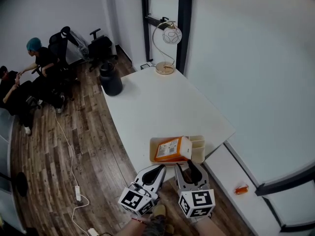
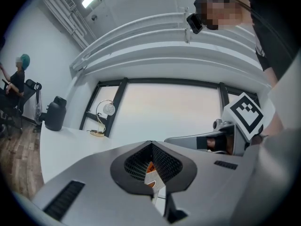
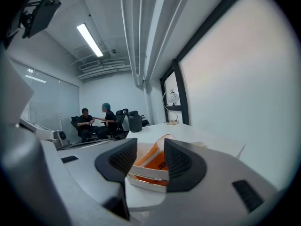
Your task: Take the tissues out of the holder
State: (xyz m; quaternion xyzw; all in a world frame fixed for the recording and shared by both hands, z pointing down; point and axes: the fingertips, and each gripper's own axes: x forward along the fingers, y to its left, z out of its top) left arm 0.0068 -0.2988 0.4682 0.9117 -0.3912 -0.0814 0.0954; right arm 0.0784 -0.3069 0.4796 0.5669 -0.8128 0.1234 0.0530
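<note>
- Risk: the holder [image 1: 198,149] sits at the 6 o'clock edge of the desk [image 1: 162,107], and a pull on the tissue pack [image 1: 171,149] lying in it could drag both off.
- Risk: the right claw [image 3: 150,160], jaws apart and short of the pack, may close on the holder's rim instead.
- Left claw [image 2: 150,144]: jaws together, empty — so it cannot steady the holder.
- Hard to make out: how tightly the pack sits; the hands are cut off at 6 o'clock.

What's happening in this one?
At the near edge of a white table, an orange tissue pack lies in its cream holder, not yet taken out. A person points the right hand-held gripper, open, at the pack. The left hand-held gripper beside it is shut. Neither touches the pack.
</note>
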